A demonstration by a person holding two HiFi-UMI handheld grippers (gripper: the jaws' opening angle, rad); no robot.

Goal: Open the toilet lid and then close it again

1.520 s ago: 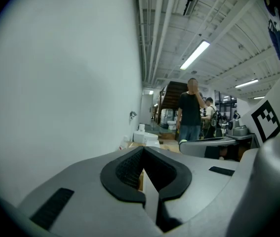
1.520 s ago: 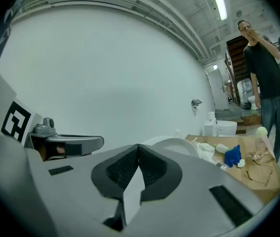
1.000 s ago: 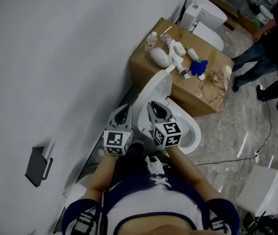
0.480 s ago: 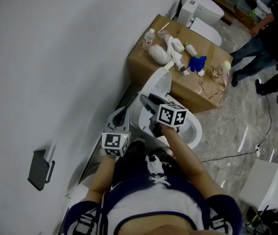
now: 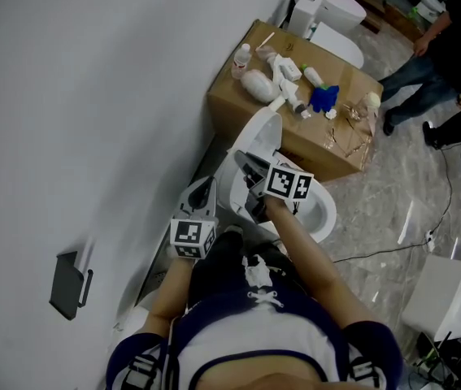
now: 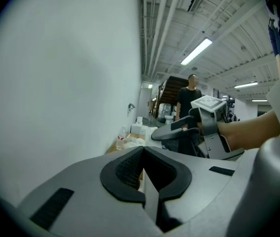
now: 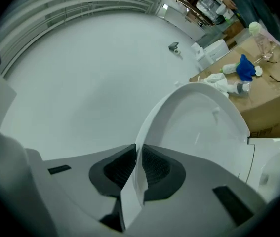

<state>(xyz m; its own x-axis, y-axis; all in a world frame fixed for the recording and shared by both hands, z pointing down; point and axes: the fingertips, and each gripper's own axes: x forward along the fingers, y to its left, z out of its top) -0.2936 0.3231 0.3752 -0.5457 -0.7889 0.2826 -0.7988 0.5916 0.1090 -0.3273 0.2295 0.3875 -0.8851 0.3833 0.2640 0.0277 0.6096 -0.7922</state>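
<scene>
Lid [image 5: 261, 136]: upright at the far side of the bowl [image 5: 321, 211].
Right claw [image 7: 139, 151]: closing on the lid's near edge.
Left claw [image 6: 143, 156]: jaws together, empty, left of the toilet.
Progress: opening looks done; lowering remains.

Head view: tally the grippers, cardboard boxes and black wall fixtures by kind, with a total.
Grippers: 2, the left gripper and the right gripper, its jaws closing on the toilet lid
Cardboard box: 1
Black wall fixture: 1
Total: 4
</scene>
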